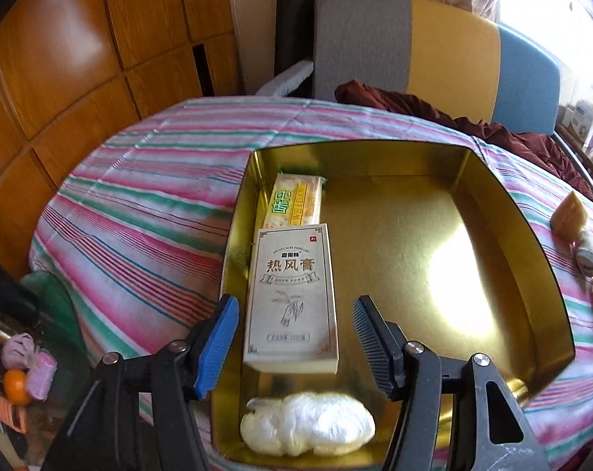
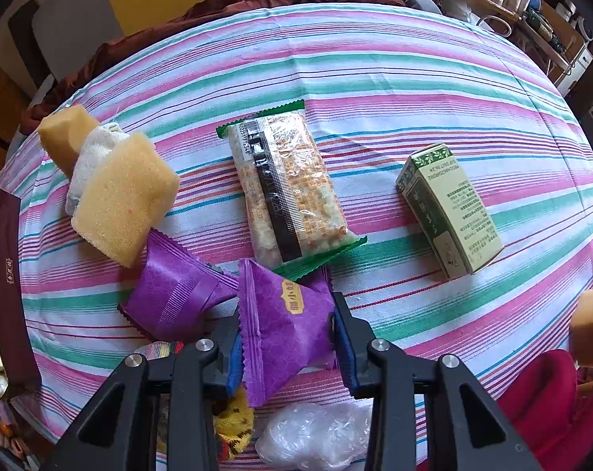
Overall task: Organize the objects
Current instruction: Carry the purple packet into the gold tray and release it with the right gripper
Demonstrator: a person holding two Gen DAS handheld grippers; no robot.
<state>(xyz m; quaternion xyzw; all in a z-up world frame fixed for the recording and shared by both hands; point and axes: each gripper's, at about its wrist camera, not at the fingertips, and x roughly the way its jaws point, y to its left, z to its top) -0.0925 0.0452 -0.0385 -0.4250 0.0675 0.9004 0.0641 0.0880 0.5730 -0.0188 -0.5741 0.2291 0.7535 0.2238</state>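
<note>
In the left wrist view a gold tin tray (image 1: 414,243) lies on the striped cloth. Along its left wall lie a yellow snack packet (image 1: 296,202), a white medicine box (image 1: 292,298) and a white plastic bundle (image 1: 308,424). My left gripper (image 1: 292,343) is open above the white box, empty. In the right wrist view my right gripper (image 2: 286,337) is shut on a purple snack packet (image 2: 280,325). A second purple packet (image 2: 171,294), a clear cracker packet (image 2: 288,188), a green-and-cream box (image 2: 449,208) and yellow sponges (image 2: 123,196) lie on the cloth.
A dark red tin lid (image 2: 10,274) sits at the left edge. Crumpled clear plastic (image 2: 316,435) and a yellow knitted item (image 2: 233,424) lie under the right gripper. A maroon cloth (image 1: 453,117) and a chair back (image 1: 434,47) stand behind the table. Wooden cupboards (image 1: 80,78) are on the left.
</note>
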